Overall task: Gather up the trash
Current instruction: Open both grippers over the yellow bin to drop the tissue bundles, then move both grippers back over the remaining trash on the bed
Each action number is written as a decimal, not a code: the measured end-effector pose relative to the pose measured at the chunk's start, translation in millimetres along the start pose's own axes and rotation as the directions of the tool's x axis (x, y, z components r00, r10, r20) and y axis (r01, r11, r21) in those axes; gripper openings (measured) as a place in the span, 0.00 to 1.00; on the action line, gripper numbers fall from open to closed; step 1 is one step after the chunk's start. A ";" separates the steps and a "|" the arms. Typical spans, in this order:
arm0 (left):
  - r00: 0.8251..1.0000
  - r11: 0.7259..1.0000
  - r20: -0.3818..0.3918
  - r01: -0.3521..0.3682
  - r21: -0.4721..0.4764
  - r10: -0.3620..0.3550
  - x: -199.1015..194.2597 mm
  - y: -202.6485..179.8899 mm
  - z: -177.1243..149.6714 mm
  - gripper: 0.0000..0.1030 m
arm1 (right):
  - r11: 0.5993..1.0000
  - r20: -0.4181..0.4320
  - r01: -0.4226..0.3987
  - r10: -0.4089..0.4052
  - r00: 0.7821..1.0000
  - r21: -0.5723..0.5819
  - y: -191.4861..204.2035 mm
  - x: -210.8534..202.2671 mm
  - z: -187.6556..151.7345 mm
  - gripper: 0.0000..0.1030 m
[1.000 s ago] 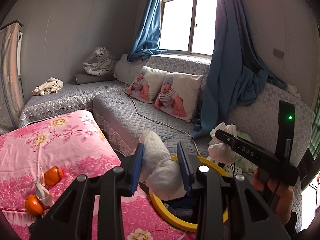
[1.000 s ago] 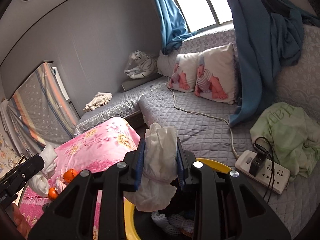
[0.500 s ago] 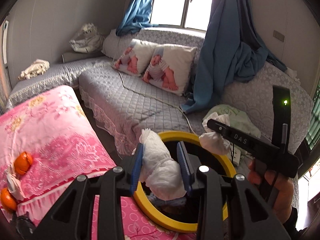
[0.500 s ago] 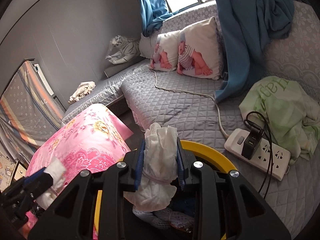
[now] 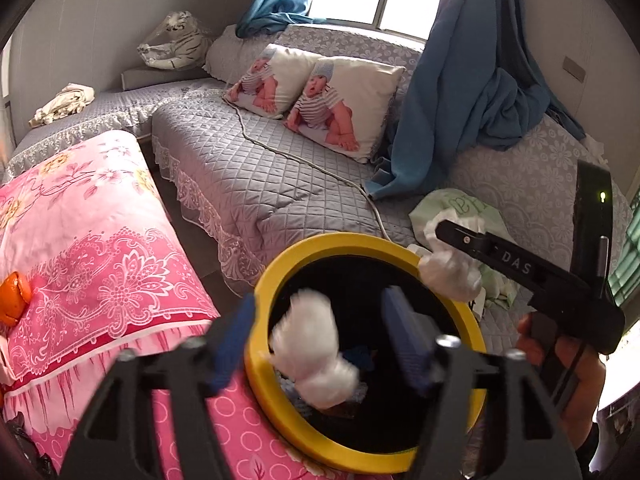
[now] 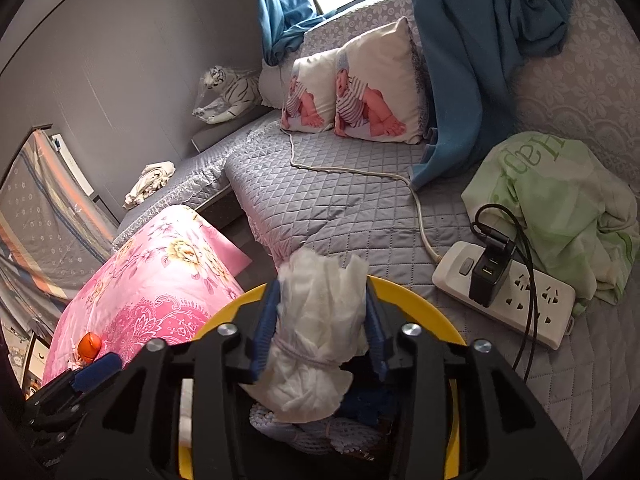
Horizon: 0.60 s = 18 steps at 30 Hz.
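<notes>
A yellow-rimmed black bin [image 5: 276,280] stands between the pink bed and the grey sofa; its rim also shows in the right wrist view [image 6: 416,300]. My left gripper [image 5: 320,332] is open over the bin, and a white tissue wad [image 5: 308,340] is loose between its fingers, blurred, over the opening. My right gripper [image 6: 320,320] is shut on a second white tissue wad [image 6: 316,344] above the bin; it shows in the left wrist view [image 5: 452,272] at the bin's far rim. Orange peel [image 5: 14,296] lies on the pink bed.
A pink flowered blanket [image 5: 88,240] is left of the bin. The grey quilted sofa [image 6: 340,208] carries two baby-print pillows [image 6: 360,92], a white power strip [image 6: 508,296] with a cable, a green cloth [image 6: 552,204] and a blue curtain [image 5: 460,100]. More trash lies inside the bin.
My left gripper has opened and let go of its tissue wad, which is dropping over the bin. Both grippers have come closer over the bin; the right one still holds its wad.
</notes>
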<state>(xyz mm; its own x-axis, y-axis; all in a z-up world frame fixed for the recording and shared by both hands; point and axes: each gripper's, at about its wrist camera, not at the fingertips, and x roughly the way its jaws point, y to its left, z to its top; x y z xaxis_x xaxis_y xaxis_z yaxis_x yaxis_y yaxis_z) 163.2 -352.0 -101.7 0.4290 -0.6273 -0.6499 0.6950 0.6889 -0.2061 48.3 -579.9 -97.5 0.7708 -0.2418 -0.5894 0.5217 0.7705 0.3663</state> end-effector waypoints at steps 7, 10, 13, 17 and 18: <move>0.997 0.997 0.047 -0.052 -0.063 0.055 -16.1 24.8 2.7 0.82 | 0.999 0.019 0.014 -0.015 1.000 0.052 -13.8 -7.8 1.4 0.53; 0.992 0.992 0.077 -0.096 -0.081 0.102 -27.9 37.5 4.2 0.86 | 0.998 0.043 -0.024 0.021 0.999 0.055 -11.1 -14.6 2.3 0.61; 0.984 0.986 0.110 -0.130 -0.104 0.141 -44.5 54.4 5.2 0.88 | 0.997 0.065 -0.069 0.067 0.996 0.028 2.7 -21.9 2.9 0.68; 0.968 0.972 0.141 -0.191 -0.136 0.209 -68.1 82.0 3.7 0.89 | 0.987 0.070 -0.155 0.157 0.985 -0.036 30.0 -27.8 1.8 0.74; 0.963 0.967 0.145 -0.208 -0.144 0.228 -73.9 89.2 3.4 0.89 | 0.983 0.069 -0.174 0.177 0.982 -0.053 38.0 -28.6 0.8 0.74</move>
<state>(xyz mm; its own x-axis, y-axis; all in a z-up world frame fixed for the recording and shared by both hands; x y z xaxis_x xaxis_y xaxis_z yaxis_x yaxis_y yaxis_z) 195.4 -245.4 -69.5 0.6555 -0.4993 -0.5666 0.4999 0.8492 -0.1699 46.4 -544.1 -66.2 0.8745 -0.1418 -0.4639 0.3597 0.8310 0.4242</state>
